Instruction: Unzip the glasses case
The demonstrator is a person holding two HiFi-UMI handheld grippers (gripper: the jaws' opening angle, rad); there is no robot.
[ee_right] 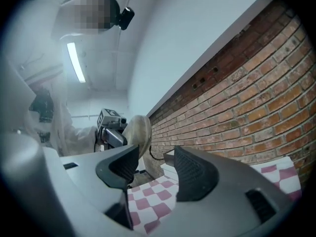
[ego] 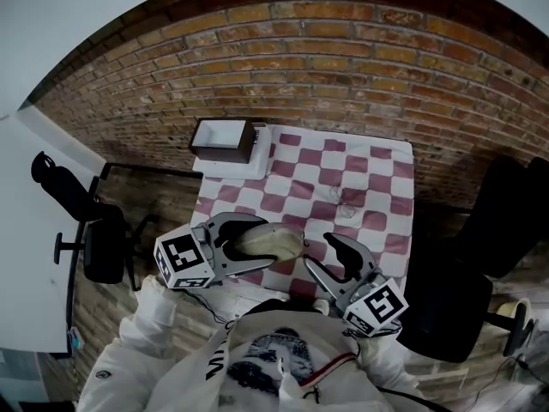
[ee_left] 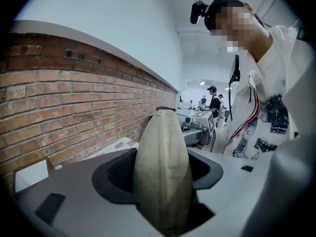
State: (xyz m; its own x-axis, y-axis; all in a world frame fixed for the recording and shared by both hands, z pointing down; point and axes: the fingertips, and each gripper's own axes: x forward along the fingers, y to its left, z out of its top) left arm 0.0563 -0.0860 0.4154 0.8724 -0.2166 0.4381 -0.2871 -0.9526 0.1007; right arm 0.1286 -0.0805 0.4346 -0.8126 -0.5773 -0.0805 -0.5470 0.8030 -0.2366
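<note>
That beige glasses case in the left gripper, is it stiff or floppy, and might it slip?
Probably stiff: the glasses case holds its rounded shape clamped in the left gripper. Its matte, cloth-like skin likely resists slipping.

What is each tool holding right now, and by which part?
Left tool holds the beige glasses case, clamped across its two flanks, its far end poking out ahead. Right tool holds nothing; its jaws stand apart.

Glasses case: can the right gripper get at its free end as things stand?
Probably yes. The right gripper is open and empty, the left gripper holds the glasses case with one end toward it, and nothing stands between them.
</note>
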